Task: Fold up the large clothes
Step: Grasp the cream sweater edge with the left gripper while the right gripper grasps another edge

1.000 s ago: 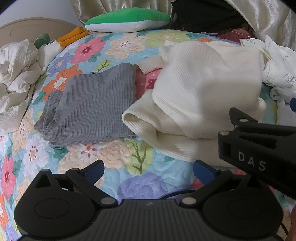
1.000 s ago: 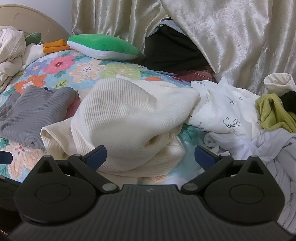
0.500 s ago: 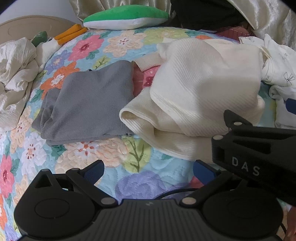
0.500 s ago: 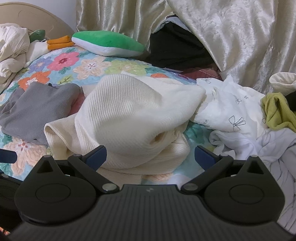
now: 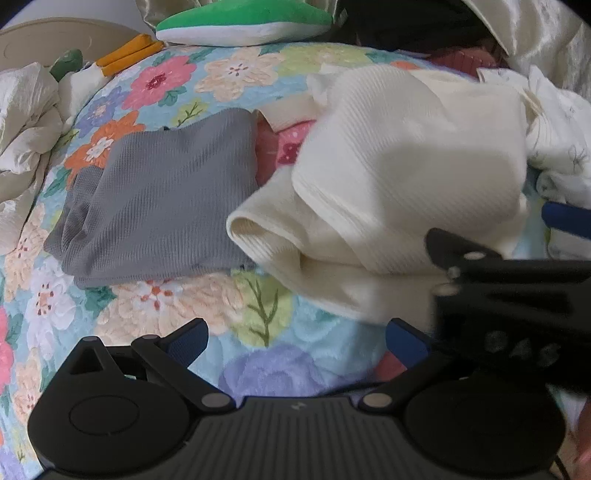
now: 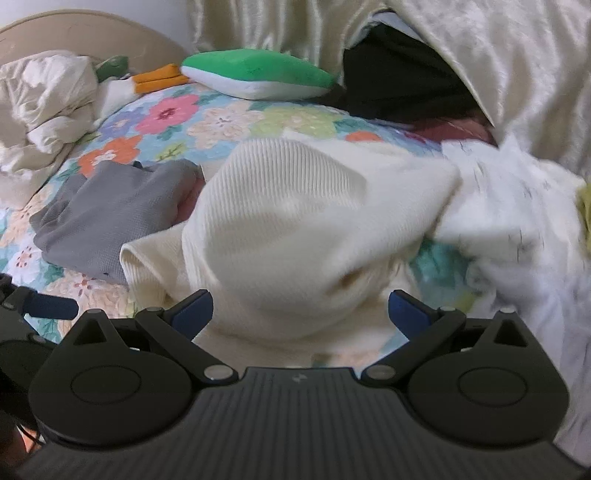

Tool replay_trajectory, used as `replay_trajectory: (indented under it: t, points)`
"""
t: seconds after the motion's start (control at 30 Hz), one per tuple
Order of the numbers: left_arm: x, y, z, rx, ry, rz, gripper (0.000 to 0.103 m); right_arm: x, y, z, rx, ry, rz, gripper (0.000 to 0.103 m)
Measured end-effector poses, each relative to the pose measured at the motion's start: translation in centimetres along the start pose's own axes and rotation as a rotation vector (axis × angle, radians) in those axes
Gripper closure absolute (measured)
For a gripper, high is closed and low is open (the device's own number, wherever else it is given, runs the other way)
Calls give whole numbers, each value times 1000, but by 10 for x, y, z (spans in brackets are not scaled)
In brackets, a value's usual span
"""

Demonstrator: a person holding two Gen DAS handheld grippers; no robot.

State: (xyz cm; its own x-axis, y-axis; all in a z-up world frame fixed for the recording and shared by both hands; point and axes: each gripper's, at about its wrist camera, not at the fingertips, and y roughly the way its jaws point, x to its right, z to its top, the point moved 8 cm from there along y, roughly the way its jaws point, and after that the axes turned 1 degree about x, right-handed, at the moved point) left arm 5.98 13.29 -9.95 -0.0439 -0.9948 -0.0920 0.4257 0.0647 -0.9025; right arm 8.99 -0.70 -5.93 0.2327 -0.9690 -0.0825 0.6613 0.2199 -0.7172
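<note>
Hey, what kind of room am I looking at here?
Most likely a bedroom: a bed with a floral quilt and curved headboard, a green plush pillow, and curtains behind.

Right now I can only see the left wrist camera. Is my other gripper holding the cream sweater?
Observer: No. The right gripper is open and empty. The sweater lies just ahead of it.
Operator: What's past the white cloth on the right?
Observer: A yellow-green cloth, right at the edge of the right wrist picture, beside the white cloth.
</note>
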Motion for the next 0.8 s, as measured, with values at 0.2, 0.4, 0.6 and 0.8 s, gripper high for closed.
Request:
replay_trajectory:
  t: [0.2,0.4,0.6,0.8]
  points:
    - [-13,11,11,-22,-72,-54,0,42,19,32,-114,198,165,0]
    - [-8,42,18,-79,-116,-65,0,68,65,16,-263,437,151,0]
    - [-2,77,21,-131,-169,-83,0,52,117,12,-290,413,124,4]
    - [6,62,20,-19,-139,-99,37,26,92,19,-167,330,186,75]
